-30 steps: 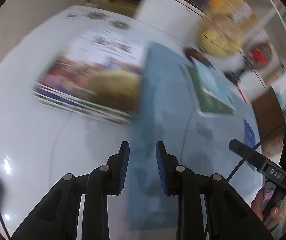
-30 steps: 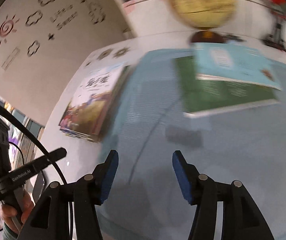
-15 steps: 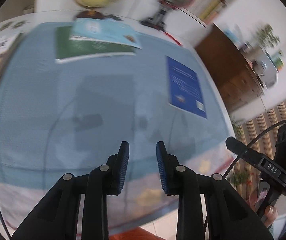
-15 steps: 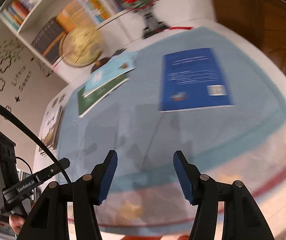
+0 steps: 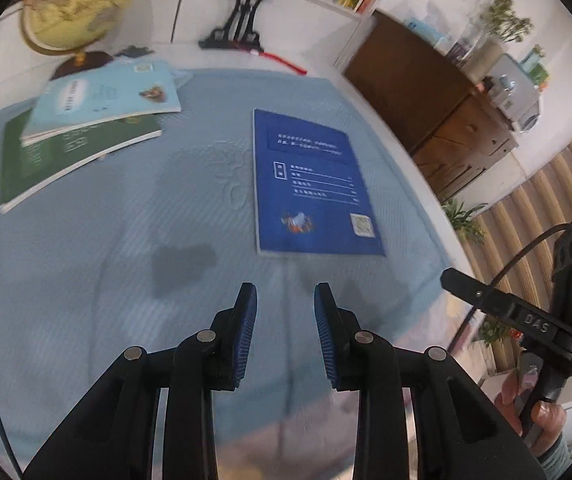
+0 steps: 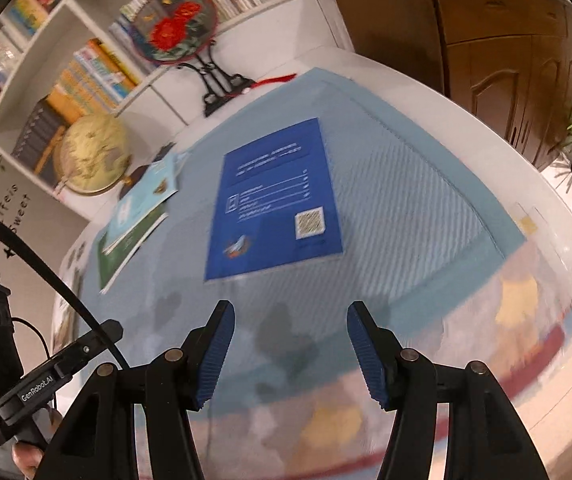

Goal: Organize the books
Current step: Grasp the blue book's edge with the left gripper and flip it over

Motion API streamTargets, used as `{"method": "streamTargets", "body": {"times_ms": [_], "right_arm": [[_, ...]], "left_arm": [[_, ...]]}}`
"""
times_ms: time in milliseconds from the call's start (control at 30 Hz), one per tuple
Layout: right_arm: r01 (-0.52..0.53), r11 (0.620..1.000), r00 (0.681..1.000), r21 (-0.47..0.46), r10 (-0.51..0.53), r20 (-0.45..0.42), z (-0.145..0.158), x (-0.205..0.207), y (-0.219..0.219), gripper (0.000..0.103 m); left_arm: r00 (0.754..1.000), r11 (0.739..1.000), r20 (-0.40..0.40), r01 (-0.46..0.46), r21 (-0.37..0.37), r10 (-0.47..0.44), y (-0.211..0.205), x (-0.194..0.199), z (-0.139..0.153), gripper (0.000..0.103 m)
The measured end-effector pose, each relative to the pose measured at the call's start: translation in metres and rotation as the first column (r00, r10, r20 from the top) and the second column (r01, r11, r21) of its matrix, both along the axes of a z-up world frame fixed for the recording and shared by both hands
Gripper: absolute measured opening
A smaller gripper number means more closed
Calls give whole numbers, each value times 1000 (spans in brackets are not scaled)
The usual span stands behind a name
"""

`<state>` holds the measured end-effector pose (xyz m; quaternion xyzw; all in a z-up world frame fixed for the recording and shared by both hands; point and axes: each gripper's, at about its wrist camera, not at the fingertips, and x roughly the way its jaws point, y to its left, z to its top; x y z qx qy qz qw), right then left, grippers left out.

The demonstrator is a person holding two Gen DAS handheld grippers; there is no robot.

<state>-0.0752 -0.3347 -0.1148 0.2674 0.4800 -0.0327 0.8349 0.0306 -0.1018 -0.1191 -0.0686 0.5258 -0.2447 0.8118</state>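
A dark blue book lies flat on the light blue mat, back cover up. Farther left a light blue book rests on a green book. My left gripper hovers over the mat just short of the blue book's near edge, open by a narrow gap and empty. My right gripper hangs over the same near edge, open wider, nothing between its fingers.
A globe and a round red-flower fan on a black stand sit at the table's back. Bookshelves line the wall. A brown cabinet stands right of the table. A hand grips each handle.
Both grippers swept right across the table, from the colourful book stack at the left past the green and light blue books, to the dark blue book. Neither holds anything.
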Motion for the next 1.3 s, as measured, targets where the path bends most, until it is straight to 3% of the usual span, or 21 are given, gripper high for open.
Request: {"method": "streamTargets", "body": {"times_ms": [167,233,400,533,700,800,867,1033,1167,1233,1300], "right_arm": [[13,1000,997,-15,-14,-81,-27,67,-18,57],[38,999,992,6,-37,-121,-41,84,-26,57],[38,999,991,10,-37,-126,-60,107,-33,57],[72,988,986,135,-50,-162,-79,116,-39,55],[-76,997,986,-17,73,-149,-75,123,-17,57],[-166,985,974,-56,155,-166,-74,126,-10,61],[-194,981,968,-10,190,-163,-74,128,-16,65],[-230,946,960,228,259,-107,-70,124,-51,65],[-295,847,950,443,310,40,-51,121,-75,66],[-334,756,936,563,338,101,-53,128,-80,70],[-341,749,930,568,357,88,-61,138,-78,70]], "left_arm": [[999,1000,-38,8,12,-8,-19,56,-26,27],[998,999,-58,24,27,-22,-26,76,-38,27],[995,996,-79,70,48,-66,-42,104,-60,27],[976,994,-191,102,-28,-106,-50,110,-80,27],[980,997,-187,54,-56,-63,-50,98,-82,27],[981,998,-192,17,-56,-27,-50,91,-81,27],[982,999,-190,-2,-39,-6,-51,84,-78,27],[978,999,-206,-47,-4,45,-50,73,-78,27],[968,996,-236,-86,-16,80,-47,65,-80,27],[959,991,-265,-125,-57,106,-43,62,-83,27],[950,983,-285,-158,-96,125,-41,59,-85,27]]}}
